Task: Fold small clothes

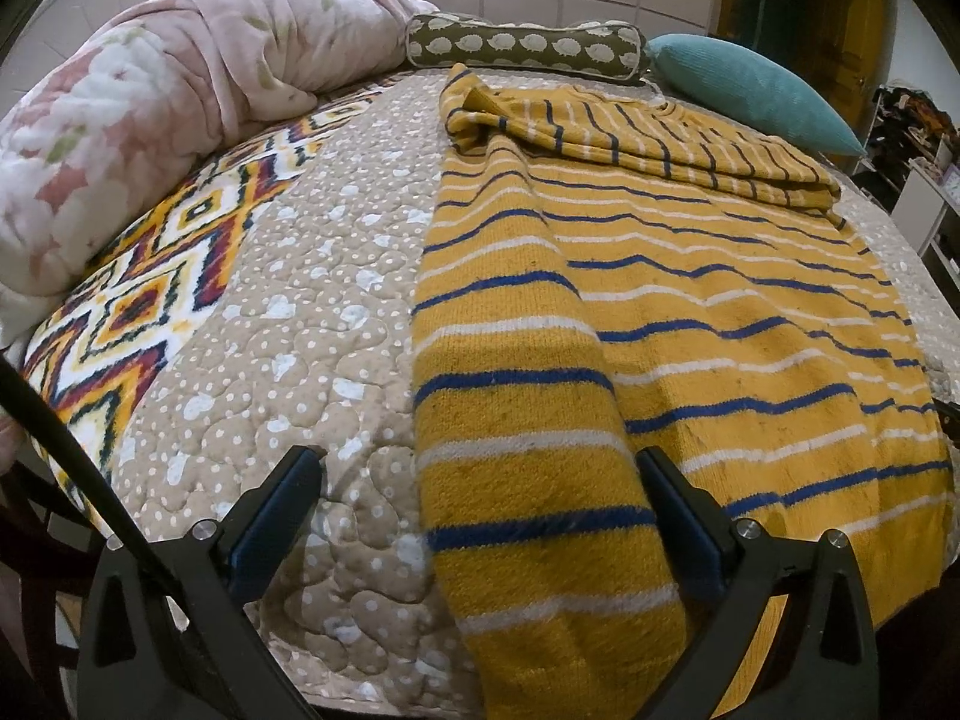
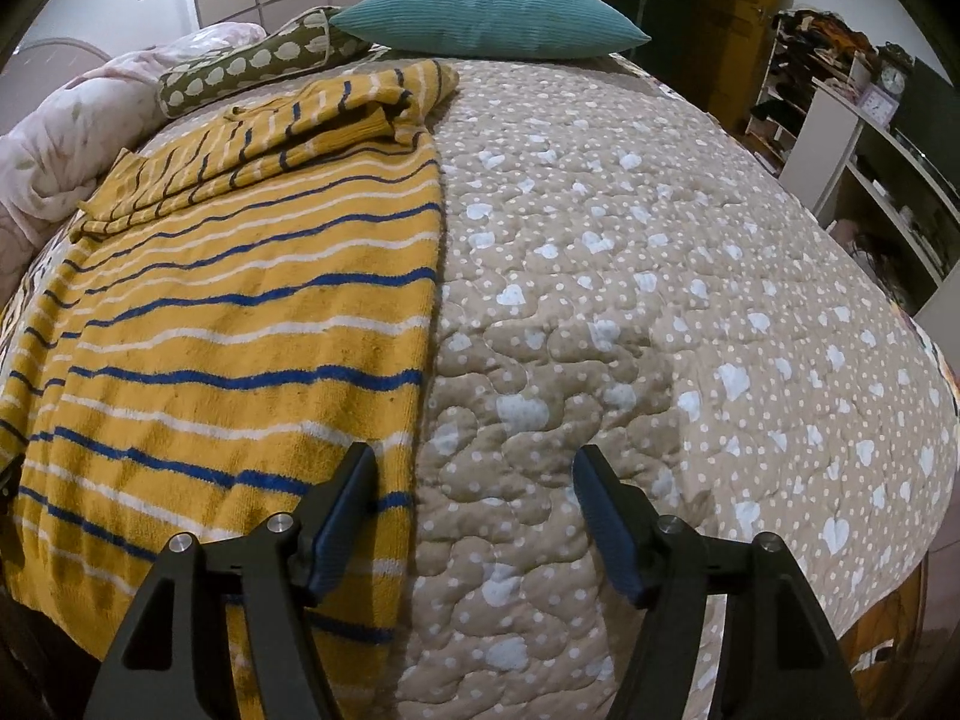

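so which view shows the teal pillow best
The right wrist view: the teal pillow sits whole and centred at the head of the bed. The left wrist view shows it off to the right, smaller and distorted.

no readable text showing

nothing legible is appearing in either wrist view; the clock (image 2: 893,81) and the small clock (image 2: 874,103) beside it on the shelf unit (image 2: 840,138) are showing dials too small to read.
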Demonstrator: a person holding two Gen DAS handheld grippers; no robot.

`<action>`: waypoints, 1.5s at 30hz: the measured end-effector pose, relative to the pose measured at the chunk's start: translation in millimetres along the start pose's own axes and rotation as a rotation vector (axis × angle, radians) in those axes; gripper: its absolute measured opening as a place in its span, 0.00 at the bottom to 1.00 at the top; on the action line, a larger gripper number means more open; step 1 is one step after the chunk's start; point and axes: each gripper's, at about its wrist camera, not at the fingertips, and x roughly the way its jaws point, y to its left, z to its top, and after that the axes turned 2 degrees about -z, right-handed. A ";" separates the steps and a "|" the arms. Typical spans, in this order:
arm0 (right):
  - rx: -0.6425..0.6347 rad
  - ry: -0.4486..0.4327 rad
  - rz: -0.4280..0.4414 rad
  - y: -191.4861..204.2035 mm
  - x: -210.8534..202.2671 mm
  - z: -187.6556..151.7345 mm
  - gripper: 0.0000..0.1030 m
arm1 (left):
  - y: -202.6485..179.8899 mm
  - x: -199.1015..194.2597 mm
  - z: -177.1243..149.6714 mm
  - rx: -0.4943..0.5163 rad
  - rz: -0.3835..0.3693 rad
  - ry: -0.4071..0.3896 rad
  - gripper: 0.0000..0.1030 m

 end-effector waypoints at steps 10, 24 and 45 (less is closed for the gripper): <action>0.168 -0.036 0.355 -37.8 -18.2 -13.7 0.71 | 77.3 -37.5 18.3 -0.292 -0.278 -0.017 0.61; 0.320 0.016 0.827 -31.2 15.1 -16.8 0.64 | 64.7 13.2 21.9 -0.407 -0.705 0.077 0.51; 0.176 0.056 0.852 9.4 -0.1 -54.9 0.42 | 25.5 0.3 -11.5 -0.346 -0.676 0.072 0.42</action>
